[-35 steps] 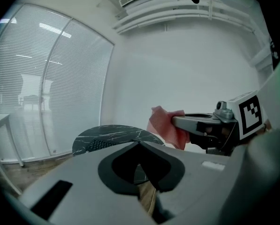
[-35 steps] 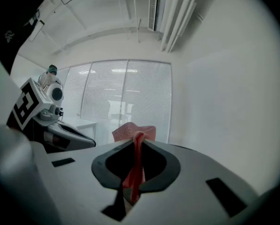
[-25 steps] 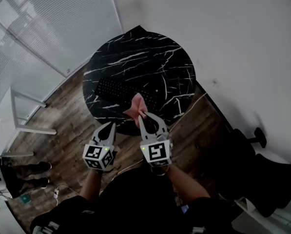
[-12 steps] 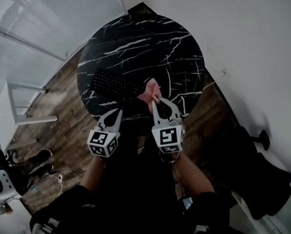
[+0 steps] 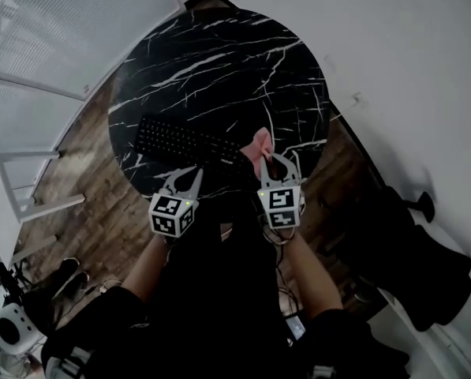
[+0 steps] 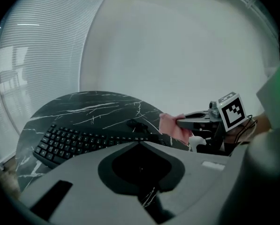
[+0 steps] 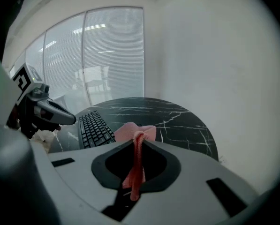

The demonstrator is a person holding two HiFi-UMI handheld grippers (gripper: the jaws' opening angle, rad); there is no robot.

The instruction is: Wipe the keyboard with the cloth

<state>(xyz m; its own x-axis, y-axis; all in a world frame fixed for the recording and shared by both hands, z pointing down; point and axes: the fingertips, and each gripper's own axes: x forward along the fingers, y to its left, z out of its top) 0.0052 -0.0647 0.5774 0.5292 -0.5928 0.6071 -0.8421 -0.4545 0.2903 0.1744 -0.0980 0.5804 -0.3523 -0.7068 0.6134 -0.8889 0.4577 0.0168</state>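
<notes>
A black keyboard (image 5: pixel 184 143) lies on the round black marble table (image 5: pixel 219 61), near its front edge. My right gripper (image 5: pixel 277 161) is shut on a pink cloth (image 5: pixel 260 142), which it holds just above the keyboard's right end. In the right gripper view the cloth (image 7: pixel 136 134) is pinched between the jaws and hangs down behind them, with the keyboard (image 7: pixel 95 128) to the left. My left gripper (image 5: pixel 189 174) is shut on nothing and hovers at the table's front edge, just before the keyboard (image 6: pixel 79 142). From the left gripper view I see the cloth (image 6: pixel 170 125) in the right gripper (image 6: pixel 189 122).
A small dark object (image 6: pixel 132 123) lies on the table beyond the keyboard. A white frame (image 5: pixel 18 184) stands on the wood floor to the left. A black chair (image 5: pixel 424 251) sits at the right by the white wall. Blinds cover the window behind the table.
Both grippers have moved forward to the table's front edge. The right one has carried the cloth along to the keyboard's right end.
</notes>
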